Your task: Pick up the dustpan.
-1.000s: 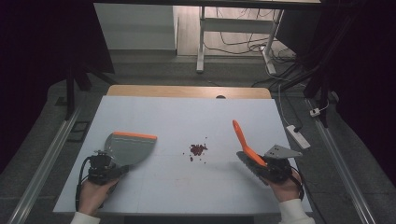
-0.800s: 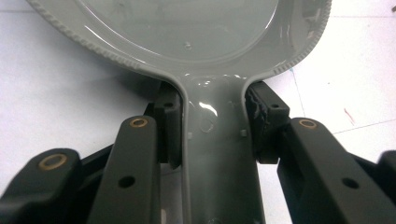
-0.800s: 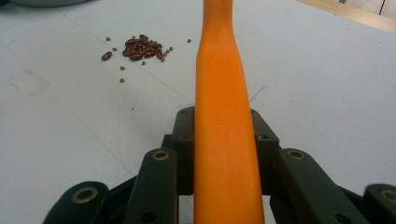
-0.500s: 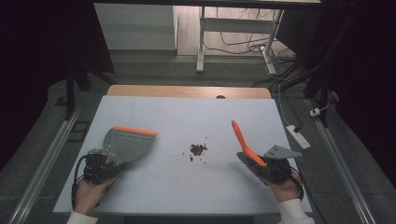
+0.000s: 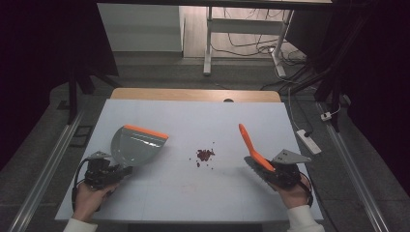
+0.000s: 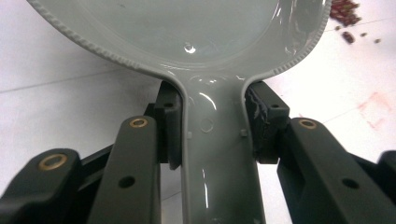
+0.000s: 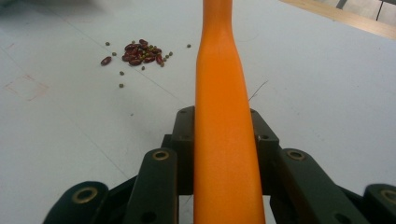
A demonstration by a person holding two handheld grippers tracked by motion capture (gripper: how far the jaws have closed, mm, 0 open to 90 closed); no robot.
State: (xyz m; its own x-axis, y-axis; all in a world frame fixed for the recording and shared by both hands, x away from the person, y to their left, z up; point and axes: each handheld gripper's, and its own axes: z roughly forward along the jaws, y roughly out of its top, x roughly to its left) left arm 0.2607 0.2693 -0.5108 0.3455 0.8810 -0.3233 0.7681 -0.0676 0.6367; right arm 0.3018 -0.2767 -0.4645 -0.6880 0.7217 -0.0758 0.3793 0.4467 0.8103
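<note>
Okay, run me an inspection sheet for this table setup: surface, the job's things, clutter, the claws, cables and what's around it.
Surface: white table, wooden strip at its far edge, faint reddish marks.
Job's things: grey dustpan with orange lip, raised at the left; orange brush at the right, handle pointing up and away; small pile of dark red beans with a few greenish bits scattered around, lying between them.
Clutter: nothing seen.
Claws: left claw shut on the dustpan's handle; right claw shut on the brush's handle.
Cables: one trails from the left claw; loose cables on the floor beyond, power strip to the right.
Surroundings: dark room, metal frame legs beyond the table.
</note>
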